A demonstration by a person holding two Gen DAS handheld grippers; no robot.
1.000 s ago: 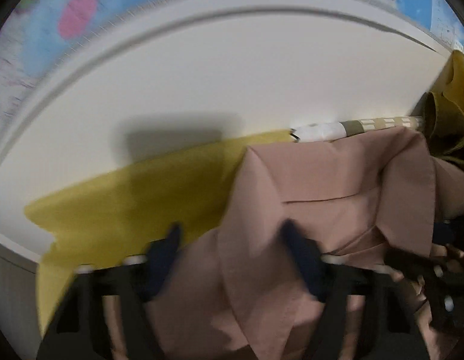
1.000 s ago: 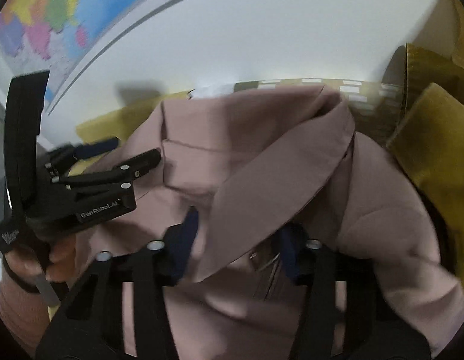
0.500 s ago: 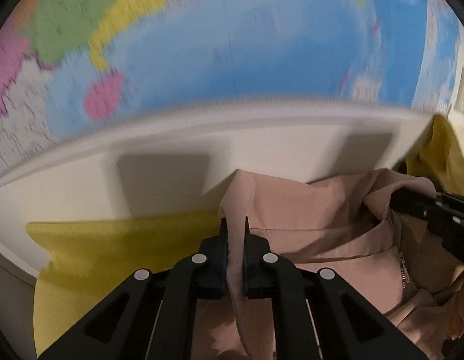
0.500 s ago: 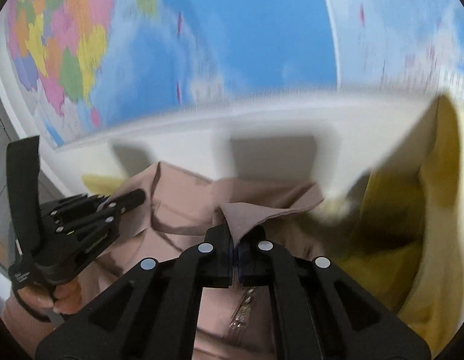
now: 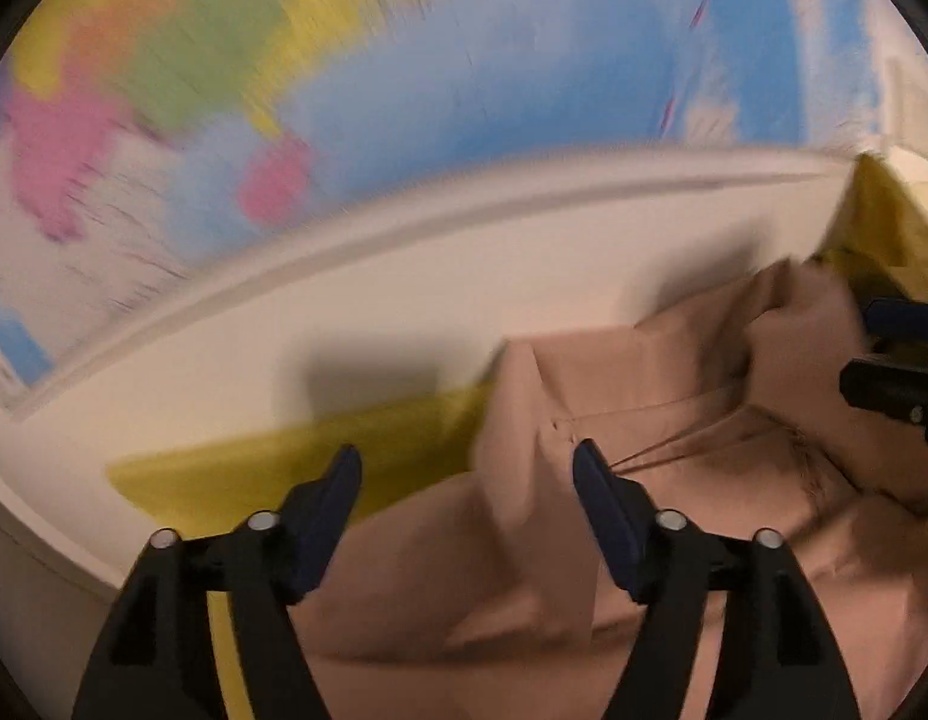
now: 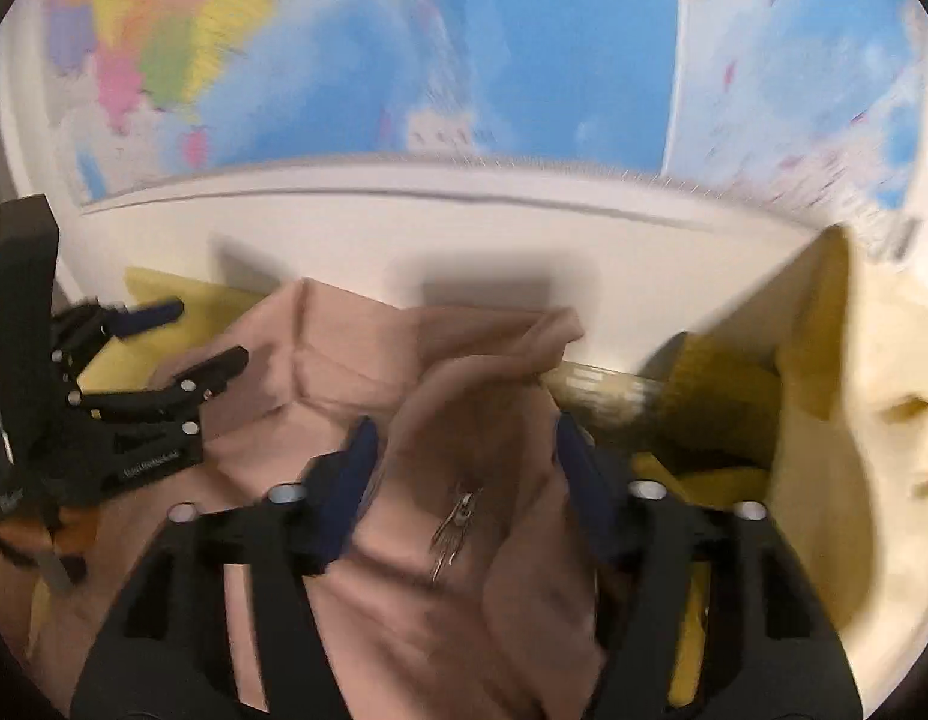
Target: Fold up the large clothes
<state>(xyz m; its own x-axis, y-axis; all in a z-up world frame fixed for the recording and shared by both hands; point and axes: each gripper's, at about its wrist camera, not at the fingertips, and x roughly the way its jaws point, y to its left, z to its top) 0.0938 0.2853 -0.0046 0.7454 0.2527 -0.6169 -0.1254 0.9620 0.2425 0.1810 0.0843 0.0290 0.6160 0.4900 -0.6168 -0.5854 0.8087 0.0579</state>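
Item: pink jacket (image 5: 674,420), just let go by my left gripper (image 5: 467,495) and right gripper (image 6: 461,459), jaws newly opened wide, cloth loose between them, this fold laid.

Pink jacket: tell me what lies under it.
A yellow cloth spreads out from beneath the pink jacket onto the white table. How far the cloth runs underneath is hidden by the jacket.

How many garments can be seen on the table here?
2, though more may be hidden. The pink garment lies bunched mid-table between both open tongs; the yellow garment lies flat beneath it, showing at its left. Yellow fabric heaped at right could be a third.
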